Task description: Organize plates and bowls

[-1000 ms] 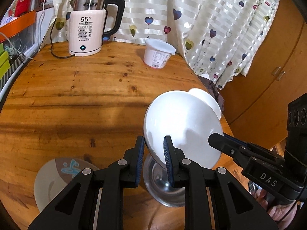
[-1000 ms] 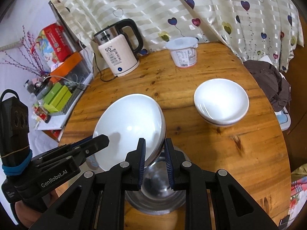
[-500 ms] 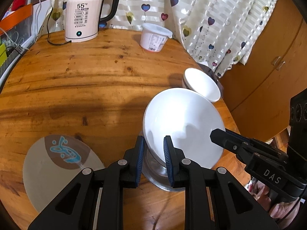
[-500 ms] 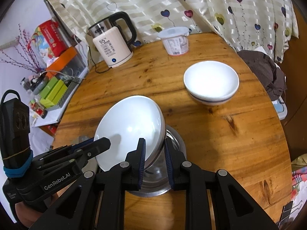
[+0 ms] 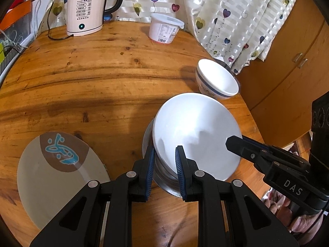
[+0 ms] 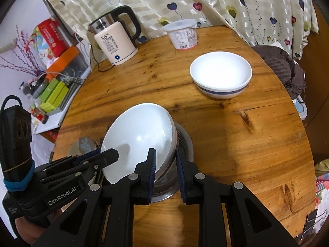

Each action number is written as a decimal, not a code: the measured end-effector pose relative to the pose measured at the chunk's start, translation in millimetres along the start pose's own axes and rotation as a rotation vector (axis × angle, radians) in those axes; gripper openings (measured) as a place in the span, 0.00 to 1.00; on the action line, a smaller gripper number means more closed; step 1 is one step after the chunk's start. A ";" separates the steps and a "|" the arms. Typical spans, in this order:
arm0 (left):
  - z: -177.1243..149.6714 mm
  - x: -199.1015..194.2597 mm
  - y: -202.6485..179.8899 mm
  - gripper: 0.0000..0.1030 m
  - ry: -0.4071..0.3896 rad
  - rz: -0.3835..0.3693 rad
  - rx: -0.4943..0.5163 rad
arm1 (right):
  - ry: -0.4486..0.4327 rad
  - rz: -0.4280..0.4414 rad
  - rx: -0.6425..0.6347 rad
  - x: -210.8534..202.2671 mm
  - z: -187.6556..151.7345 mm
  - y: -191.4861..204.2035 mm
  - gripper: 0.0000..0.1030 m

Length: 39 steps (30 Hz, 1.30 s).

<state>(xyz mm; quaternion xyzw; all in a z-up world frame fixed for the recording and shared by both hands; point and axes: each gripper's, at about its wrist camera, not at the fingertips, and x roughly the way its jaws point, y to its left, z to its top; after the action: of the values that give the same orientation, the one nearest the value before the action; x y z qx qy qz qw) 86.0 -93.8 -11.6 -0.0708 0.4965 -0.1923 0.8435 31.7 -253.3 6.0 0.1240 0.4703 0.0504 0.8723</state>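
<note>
A large white bowl (image 5: 195,135) is tilted inside a steel bowl (image 5: 164,183) near the table's front edge. My left gripper (image 5: 164,160) is shut on the white bowl's near-left rim. My right gripper (image 6: 165,164) is shut on its opposite rim, and the bowl (image 6: 139,142) shows there too, over the steel bowl (image 6: 185,142). A white bowl with a blue band (image 5: 218,82) stands to the right, also seen in the right wrist view (image 6: 221,76). A grey plate with a blue fish (image 5: 59,177) lies at the left front.
A pink electric kettle (image 5: 86,10) with its cord and a white lidded tub (image 5: 164,27) stand at the back of the round wooden table (image 5: 92,76). A curtain hangs behind. Boxes and clutter (image 6: 51,82) sit on a shelf left of the table.
Both grippers have lowered the white bowl into the steel bowl, and both have pulled back toward the table's front. The banded bowl and fish plate now show more fully.
</note>
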 end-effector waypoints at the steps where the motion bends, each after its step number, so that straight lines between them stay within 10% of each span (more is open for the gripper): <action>1: -0.2 0.9 0.0 0.21 0.003 0.000 0.000 | 0.004 0.000 0.001 1.3 -0.3 -0.9 0.19; 39: 0.2 6.0 4.9 0.21 0.019 -0.005 -0.018 | 0.038 -0.018 -0.008 13.8 -1.1 -3.1 0.21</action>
<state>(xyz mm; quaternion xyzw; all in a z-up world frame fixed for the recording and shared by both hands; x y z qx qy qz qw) 90.0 -91.7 -17.9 -0.0778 0.5059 -0.1906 0.8377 38.3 -253.3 -6.5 0.1155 0.4876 0.0468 0.8641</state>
